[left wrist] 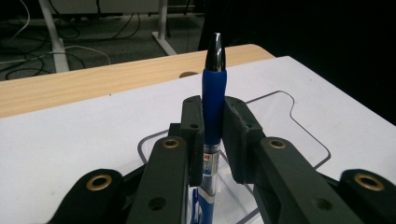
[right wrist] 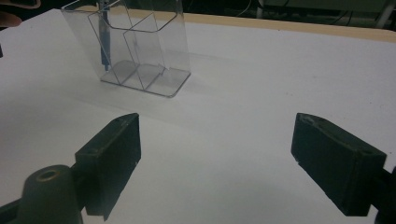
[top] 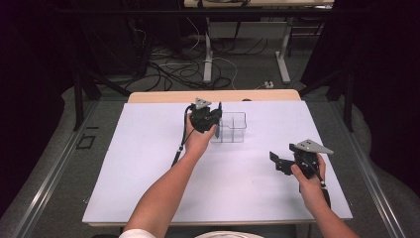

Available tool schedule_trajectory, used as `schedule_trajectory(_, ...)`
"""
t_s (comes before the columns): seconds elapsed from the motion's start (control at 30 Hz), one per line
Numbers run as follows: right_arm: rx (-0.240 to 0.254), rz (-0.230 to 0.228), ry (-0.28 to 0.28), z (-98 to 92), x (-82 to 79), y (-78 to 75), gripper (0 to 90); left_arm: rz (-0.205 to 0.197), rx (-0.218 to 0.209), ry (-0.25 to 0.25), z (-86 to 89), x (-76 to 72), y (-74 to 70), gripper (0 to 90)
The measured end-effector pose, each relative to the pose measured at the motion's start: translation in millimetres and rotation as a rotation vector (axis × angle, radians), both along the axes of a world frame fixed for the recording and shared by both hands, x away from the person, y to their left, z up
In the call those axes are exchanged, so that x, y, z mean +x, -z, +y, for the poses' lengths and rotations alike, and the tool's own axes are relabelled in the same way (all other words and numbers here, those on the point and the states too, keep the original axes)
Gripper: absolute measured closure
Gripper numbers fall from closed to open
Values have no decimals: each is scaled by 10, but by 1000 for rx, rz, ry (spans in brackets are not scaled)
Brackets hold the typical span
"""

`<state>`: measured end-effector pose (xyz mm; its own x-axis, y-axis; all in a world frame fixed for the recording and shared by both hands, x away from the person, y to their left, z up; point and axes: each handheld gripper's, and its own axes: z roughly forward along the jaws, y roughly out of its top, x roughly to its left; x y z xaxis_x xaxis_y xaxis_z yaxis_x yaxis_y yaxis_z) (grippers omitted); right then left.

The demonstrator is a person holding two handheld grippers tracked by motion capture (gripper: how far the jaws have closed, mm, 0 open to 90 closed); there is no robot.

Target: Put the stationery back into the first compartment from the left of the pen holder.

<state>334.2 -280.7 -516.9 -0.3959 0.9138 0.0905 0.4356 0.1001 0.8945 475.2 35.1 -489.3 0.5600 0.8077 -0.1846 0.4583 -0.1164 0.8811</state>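
A blue pen with a silver end pointing up stands upright between the jaws of my left gripper, which is shut on its barrel. In the high view this gripper sits at the left end of a clear plastic holder with several compartments. The right gripper view shows the pen's lower part inside the holder's left end compartment; whether it touches the bottom I cannot tell. My right gripper hovers at the right of the table, and its jaws stand wide apart with nothing between them.
A white sheet covers the table, with a wooden edge along the far side. Beyond it, cables and table legs lie on the floor. The holder's rim lies just beneath my left jaws.
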Motion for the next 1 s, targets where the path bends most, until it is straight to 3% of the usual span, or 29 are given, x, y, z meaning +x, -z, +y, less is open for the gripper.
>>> schedule_trajectory(0.2, 1, 0, 1, -2, 1, 3, 155, 10, -10, 6, 8, -17, -20, 734)
schedule_trajectory(1.0, 5, 1, 7, -13, -18, 1, 155, -68, -12, 24, 126, -93, -190, 433)
